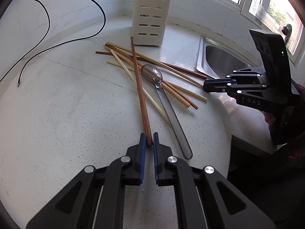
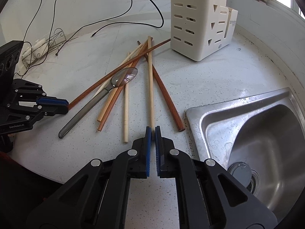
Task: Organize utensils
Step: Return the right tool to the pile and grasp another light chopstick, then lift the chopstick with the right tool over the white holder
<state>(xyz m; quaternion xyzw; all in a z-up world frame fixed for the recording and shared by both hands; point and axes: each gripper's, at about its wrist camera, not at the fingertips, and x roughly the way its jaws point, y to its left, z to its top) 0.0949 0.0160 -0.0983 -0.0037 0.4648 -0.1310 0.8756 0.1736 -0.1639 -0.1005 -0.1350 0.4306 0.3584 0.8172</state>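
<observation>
Pinching chopstick ends: left tongs [image 1: 149, 139] brown chopstick [image 1: 139, 87], right tongs [image 2: 152, 131] pale chopstick [image 2: 150, 80].

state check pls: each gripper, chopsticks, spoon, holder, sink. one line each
Left gripper: shut on dark reddish-brown wooden chopstick, at its near end.
Right gripper: shut on pale wooden chopstick, at its near end.
Remaining chopsticks: loose, crossed on counter.
Clear plastic spoon: lying on pile.
White slotted utensil holder: upright.
Steel sink: no standing water.

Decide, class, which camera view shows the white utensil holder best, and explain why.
The right wrist view: the utensil holder shows two slotted sides and its stepped compartments, with only the top edge cropped. The left wrist view shows just one slotted face, farther away.
</observation>
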